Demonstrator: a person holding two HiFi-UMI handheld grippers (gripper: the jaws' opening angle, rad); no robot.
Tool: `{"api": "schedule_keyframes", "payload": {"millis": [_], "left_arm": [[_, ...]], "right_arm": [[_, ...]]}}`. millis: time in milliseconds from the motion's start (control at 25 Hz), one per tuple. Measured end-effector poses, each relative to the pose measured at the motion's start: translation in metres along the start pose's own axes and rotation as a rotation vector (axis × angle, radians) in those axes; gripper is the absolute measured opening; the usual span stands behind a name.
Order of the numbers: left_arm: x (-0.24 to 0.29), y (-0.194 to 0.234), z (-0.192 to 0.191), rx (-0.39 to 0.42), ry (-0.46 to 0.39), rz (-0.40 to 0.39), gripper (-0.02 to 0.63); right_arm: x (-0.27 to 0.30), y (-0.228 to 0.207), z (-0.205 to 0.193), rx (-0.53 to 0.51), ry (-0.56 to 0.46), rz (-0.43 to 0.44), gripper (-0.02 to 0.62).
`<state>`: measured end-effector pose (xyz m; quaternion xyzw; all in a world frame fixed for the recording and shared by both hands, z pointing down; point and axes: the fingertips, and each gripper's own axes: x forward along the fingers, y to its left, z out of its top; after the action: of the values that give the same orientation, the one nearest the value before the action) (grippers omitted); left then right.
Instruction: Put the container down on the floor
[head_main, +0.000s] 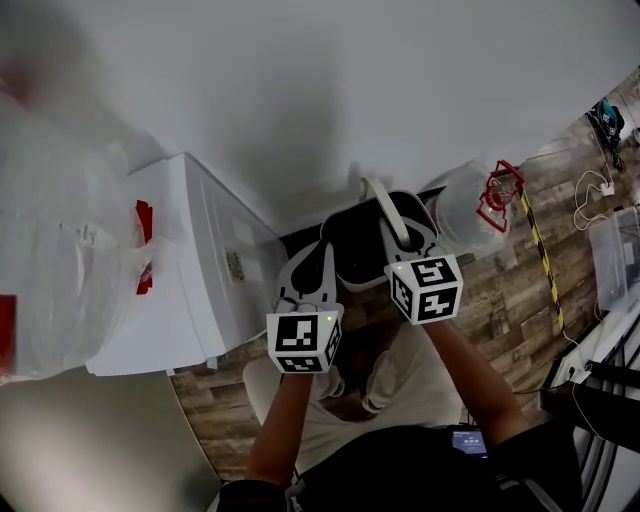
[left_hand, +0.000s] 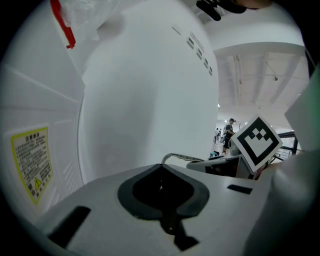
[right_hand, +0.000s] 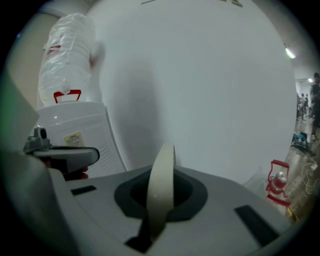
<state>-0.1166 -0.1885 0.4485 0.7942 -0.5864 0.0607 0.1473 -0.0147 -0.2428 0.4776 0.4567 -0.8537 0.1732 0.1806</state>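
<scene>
In the head view the container (head_main: 360, 250) is a dark tub with a cream strap handle (head_main: 385, 212), hanging above the wood floor (head_main: 500, 295) close to the white wall. My right gripper (head_main: 402, 242) is shut on that handle; in the right gripper view the cream handle (right_hand: 161, 192) stands upright between the closed jaws of the right gripper (right_hand: 159, 200). My left gripper (head_main: 316, 262) lies against the container's left edge. In the left gripper view the left gripper (left_hand: 161, 186) has its jaws closed together, and I see nothing between them.
A white appliance (head_main: 200, 270) stands at the left with plastic-wrapped goods (head_main: 60, 250) on top. A red lantern in a clear bag (head_main: 500, 195) and a yellow-black strip (head_main: 540, 250) are to the right. The person's shoes (head_main: 378, 385) are just below the container.
</scene>
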Motion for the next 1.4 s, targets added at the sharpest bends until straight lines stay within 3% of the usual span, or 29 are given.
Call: {"api": "schedule_keyframes", "payload": {"millis": [760, 1400], "left_arm": [[0.039, 0.043, -0.12, 0.049, -0.016, 0.036, 0.014], [0.078, 0.058, -0.172, 0.094, -0.009, 0.037, 0.014]], "right_arm": [[0.083, -0.007, -0.107, -0.03, -0.019, 0.031, 0.029], [0.12, -0.02, -0.143, -0.016, -0.062, 0.029, 0.029]]}}
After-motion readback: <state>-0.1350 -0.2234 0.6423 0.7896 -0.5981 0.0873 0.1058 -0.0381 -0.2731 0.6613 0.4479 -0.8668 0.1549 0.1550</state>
